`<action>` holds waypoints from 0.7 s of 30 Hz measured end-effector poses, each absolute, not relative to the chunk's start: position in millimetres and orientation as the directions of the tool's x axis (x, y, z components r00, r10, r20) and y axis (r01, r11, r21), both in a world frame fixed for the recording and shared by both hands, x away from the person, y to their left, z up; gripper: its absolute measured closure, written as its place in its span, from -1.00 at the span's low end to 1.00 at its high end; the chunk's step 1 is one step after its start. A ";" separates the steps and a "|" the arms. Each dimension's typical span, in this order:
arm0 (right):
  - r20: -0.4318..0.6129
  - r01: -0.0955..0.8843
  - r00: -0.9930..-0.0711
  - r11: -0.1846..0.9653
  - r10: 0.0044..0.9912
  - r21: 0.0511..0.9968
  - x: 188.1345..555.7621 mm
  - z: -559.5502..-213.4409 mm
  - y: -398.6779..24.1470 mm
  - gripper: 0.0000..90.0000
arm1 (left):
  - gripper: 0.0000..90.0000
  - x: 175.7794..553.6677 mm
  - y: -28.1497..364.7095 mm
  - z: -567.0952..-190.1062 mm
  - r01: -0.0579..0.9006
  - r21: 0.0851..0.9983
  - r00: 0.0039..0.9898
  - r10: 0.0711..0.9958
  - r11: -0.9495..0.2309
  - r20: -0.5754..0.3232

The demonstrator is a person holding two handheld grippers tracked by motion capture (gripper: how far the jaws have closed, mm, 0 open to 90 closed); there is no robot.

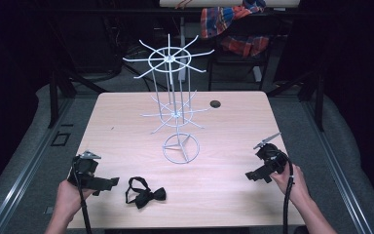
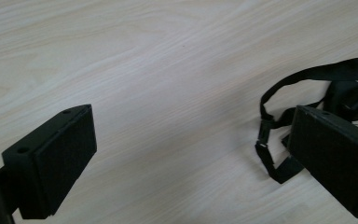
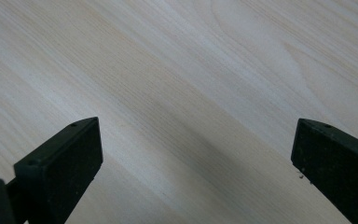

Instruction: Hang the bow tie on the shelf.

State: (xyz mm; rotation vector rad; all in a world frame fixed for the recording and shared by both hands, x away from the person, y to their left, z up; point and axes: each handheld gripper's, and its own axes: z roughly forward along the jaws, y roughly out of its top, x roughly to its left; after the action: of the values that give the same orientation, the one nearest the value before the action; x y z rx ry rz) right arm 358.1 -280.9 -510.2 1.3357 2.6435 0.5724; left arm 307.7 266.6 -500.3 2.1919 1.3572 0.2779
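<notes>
A black bow tie (image 1: 146, 195) lies on the counter (image 1: 224, 195) near the front edge, left of centre, with its strap looped beside it. The left gripper (image 1: 108, 183) is held just left of the tie, its fingers (image 2: 56, 163) spread wide and empty; in the left gripper view the strap and buckle (image 2: 279, 135) are seen by the right-hand finger. The right gripper (image 1: 253, 175) is kept well apart at the near right, also wide and empty over bare wood. A white wire rack (image 1: 175, 97) stands at mid-counter. The tie is best taken at its knot or the strap close to it, with the fingers lowered flat to the counter and closed squarely, so that a loop is left free for a rack arm.
</notes>
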 end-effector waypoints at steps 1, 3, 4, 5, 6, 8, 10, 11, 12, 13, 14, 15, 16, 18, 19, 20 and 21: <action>0.053 0.750 -0.601 0.541 0.797 0.380 358.1 -510.0 -280.8 -0.96 | -0.95 306.7 263.6 -499.0 0.759 0.543 0.484 0.869 -0.360 -0.101; 0.061 0.750 -0.604 0.541 0.795 0.382 358.2 -510.1 -280.1 -0.96 | -0.92 304.9 259.1 -497.7 0.749 0.548 0.498 0.861 -0.372 -0.097; 0.067 0.751 -0.602 0.537 0.795 0.385 358.1 -510.3 -279.8 -0.96 | -0.91 303.3 254.8 -496.1 0.738 0.553 0.516 0.851 -0.388 -0.092; 0.061 0.750 -0.604 0.540 0.795 0.381 358.3 -510.2 -280.2 -0.96 | -0.91 302.7 252.8 -495.6 0.733 0.553 0.524 0.847 -0.395 -0.089; 0.063 0.751 -0.602 0.539 0.796 0.381 358.4 -510.5 -280.3 -0.96 | -0.90 302.3 251.4 -495.3 0.729 0.555 0.530 0.844 -0.401 -0.086; 0.058 0.754 -0.600 0.540 0.798 0.374 358.4 -510.7 -280.8 -0.96 | -0.90 301.0 247.0 -494.9 0.721 0.554 0.545 0.835 -0.416 -0.082; 0.065 0.756 -0.597 0.535 0.799 0.377 358.3 -510.8 -280.9 -0.96 | -0.89 300.0 243.6 -494.7 0.712 0.555 0.560 0.825 -0.430 -0.078; 0.065 0.757 -0.597 0.535 0.799 0.377 358.3 -510.8 -280.9 -0.96 | -0.89 299.4 241.7 -494.4 0.710 0.553 0.565 0.822 -0.435 -0.078; 0.065 0.757 -0.597 0.535 0.799 0.377 358.3 -510.8 -280.9 -0.96 | -0.89 299.4 241.7 -494.4 0.710 0.553 0.565 0.822 -0.435 -0.078; 0.066 0.757 -0.597 0.534 0.799 0.377 358.3 -510.8 -280.8 -0.96 | -0.89 298.9 239.6 -494.4 0.703 0.554 0.574 0.815 -0.445 -0.074; 0.066 0.757 -0.598 0.535 0.799 0.376 358.4 -510.9 -280.7 -0.96 | -0.87 298.3 237.5 -494.3 0.702 0.555 0.578 0.813 -0.447 -0.076; 0.067 0.757 -0.597 0.534 0.800 0.377 358.4 -511.0 -280.6 -0.95 | -0.87 298.1 236.3 -494.1 0.699 0.552 0.584 0.808 -0.455 -0.073; 0.066 0.757 -0.599 0.536 0.798 0.374 358.7 -511.1 -280.8 -0.95 | -0.85 297.7 234.2 -494.4 0.694 0.554 0.589 0.805 -0.459 -0.071; 0.057 0.757 -0.597 0.538 0.800 0.371 358.8 -511.3 -281.2 -0.95 | -0.83 296.6 228.7 -494.2 0.682 0.558 0.605 0.793 -0.474 -0.066; 0.057 0.757 -0.597 0.538 0.800 0.371 358.8 -511.3 -281.2 -0.95 | -0.82 296.6 228.7 -494.2 0.682 0.558 0.605 0.793 -0.474 -0.066; 0.058 0.757 -0.596 0.537 0.801 0.371 358.7 -511.4 -281.2 -0.95 | -0.82 296.2 226.8 -494.2 0.677 0.558 0.612 0.788 -0.481 -0.063; 0.068 0.760 -0.593 0.530 0.803 0.375 358.5 -511.7 -281.0 -0.95 | -0.79 295.8 224.1 -494.5 0.671 0.556 0.621 0.782 -0.490 -0.061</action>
State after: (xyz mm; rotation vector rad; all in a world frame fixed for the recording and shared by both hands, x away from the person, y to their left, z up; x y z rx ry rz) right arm 358.5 -281.0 -511.7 1.3579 2.6473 0.5641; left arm 295.8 224.1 -494.5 2.3047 1.1390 0.2696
